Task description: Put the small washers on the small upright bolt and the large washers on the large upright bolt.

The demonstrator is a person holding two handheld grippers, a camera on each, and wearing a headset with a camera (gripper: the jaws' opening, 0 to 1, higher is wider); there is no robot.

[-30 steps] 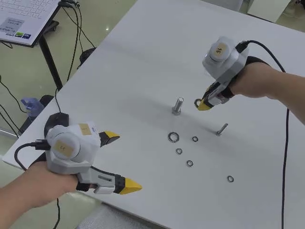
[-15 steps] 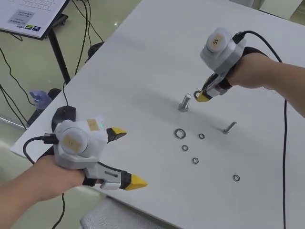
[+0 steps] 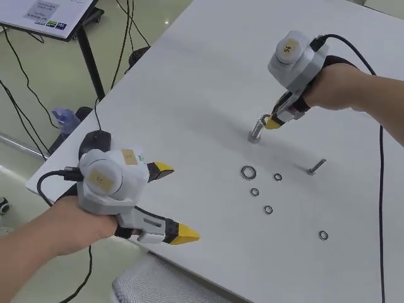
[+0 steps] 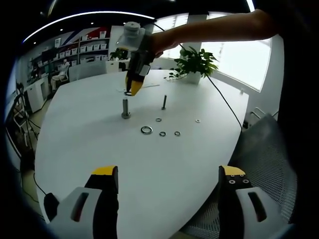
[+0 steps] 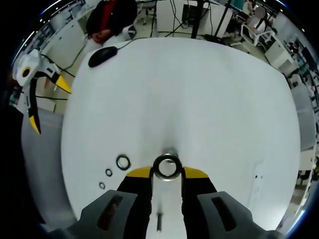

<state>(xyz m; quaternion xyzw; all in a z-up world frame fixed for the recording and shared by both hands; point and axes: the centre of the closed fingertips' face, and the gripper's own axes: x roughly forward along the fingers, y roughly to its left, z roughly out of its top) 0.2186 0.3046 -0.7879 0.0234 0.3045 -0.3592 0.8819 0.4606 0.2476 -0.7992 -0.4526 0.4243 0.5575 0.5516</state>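
Upper right, the right claw [image 3: 273,122] is gripping a large washer [image 5: 166,166] just above the large bolt [image 3: 256,132]. Lower left, the left claw [image 3: 178,202] is idling wide. Five loose washers [image 3: 254,192] are waiting near the seemingly bare small bolt [image 3: 317,166].

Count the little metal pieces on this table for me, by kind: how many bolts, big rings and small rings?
Bolts: 2, the large bolt and the small bolt.
Large washers: 2, one loose on the table, one held in the right gripper.
Small washers: 4, all loose.
Total: 8.
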